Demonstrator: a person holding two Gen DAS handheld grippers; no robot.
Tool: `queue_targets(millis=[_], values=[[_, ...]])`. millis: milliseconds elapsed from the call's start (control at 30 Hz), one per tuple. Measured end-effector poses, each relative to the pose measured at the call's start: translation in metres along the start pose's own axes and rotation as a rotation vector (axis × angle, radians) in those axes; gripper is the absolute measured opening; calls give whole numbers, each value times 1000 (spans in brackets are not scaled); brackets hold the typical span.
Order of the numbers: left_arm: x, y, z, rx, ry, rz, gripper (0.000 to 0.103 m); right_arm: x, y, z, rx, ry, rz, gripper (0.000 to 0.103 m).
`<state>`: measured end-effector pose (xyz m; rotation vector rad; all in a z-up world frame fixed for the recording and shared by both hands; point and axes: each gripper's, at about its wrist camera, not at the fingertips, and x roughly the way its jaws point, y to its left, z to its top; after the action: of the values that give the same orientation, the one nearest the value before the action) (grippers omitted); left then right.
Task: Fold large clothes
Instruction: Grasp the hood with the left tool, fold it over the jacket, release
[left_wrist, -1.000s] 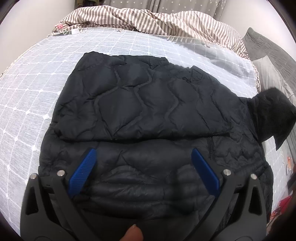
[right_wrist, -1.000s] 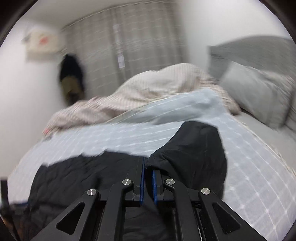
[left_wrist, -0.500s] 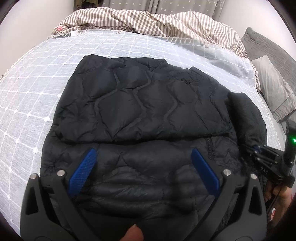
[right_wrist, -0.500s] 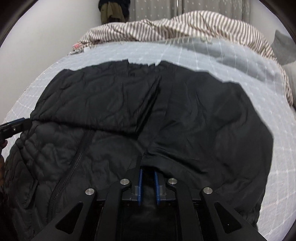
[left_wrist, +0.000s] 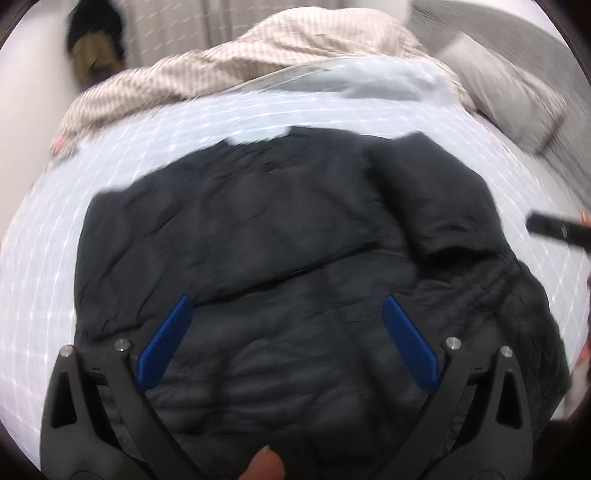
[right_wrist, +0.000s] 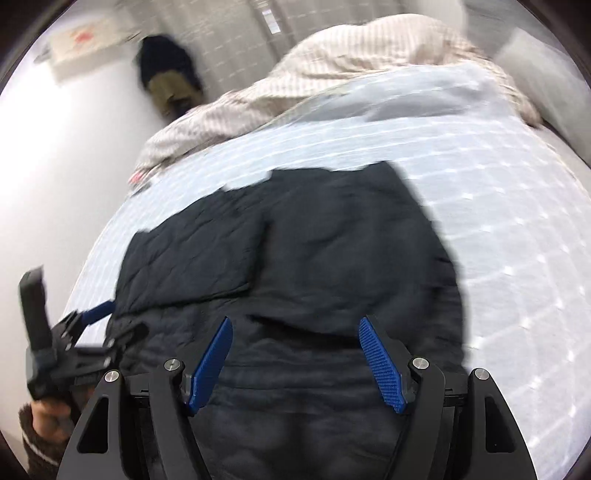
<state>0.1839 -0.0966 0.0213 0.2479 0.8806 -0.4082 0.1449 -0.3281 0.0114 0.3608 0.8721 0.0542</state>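
- Black quilted fabric fills the middle of both views: the jacket (left_wrist: 295, 240) lies spread on the bed (left_wrist: 55, 221), which is covered by a pale blue sheet with a white grid.
- Both sleeves look already turned in over the body: one lies as a flap across the left part of the jacket (right_wrist: 192, 254), the other as a flap on the right (right_wrist: 354, 251), and their edges meet near the middle.
- Judging from that, the sideways folds are done. The lengthwise fold, bringing the near hem up toward the far edge or the reverse, seems to be what is left.
- The left gripper (left_wrist: 284, 343) hangs above the near part of the jacket with its jaws spread wide and nothing between them.
- The right gripper (right_wrist: 295, 362) is likewise wide open and empty, over the jacket's near edge.
- In the right wrist view the left gripper also shows at the lower left, beside the jacket's side.
- Both pictures are blurred, so fine creases cannot be read.
- A striped duvet (left_wrist: 240, 66) is bunched at the far end of the bed, with a grey pillow (left_wrist: 517, 96) to the right.
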Motion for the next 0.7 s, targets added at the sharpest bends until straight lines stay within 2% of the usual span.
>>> queue_targets(millis=[233,467,700], values=[[6,-83,14,241,-13,-27,102,-15,-84,1,182,10,-168,72],[23,-143,27,381,-53,-111,102,-30,-135,-6,329,9,-101,72],[61,-194,34,525,-26,-148,102,-31,-158,-11,432,10,-65,72]])
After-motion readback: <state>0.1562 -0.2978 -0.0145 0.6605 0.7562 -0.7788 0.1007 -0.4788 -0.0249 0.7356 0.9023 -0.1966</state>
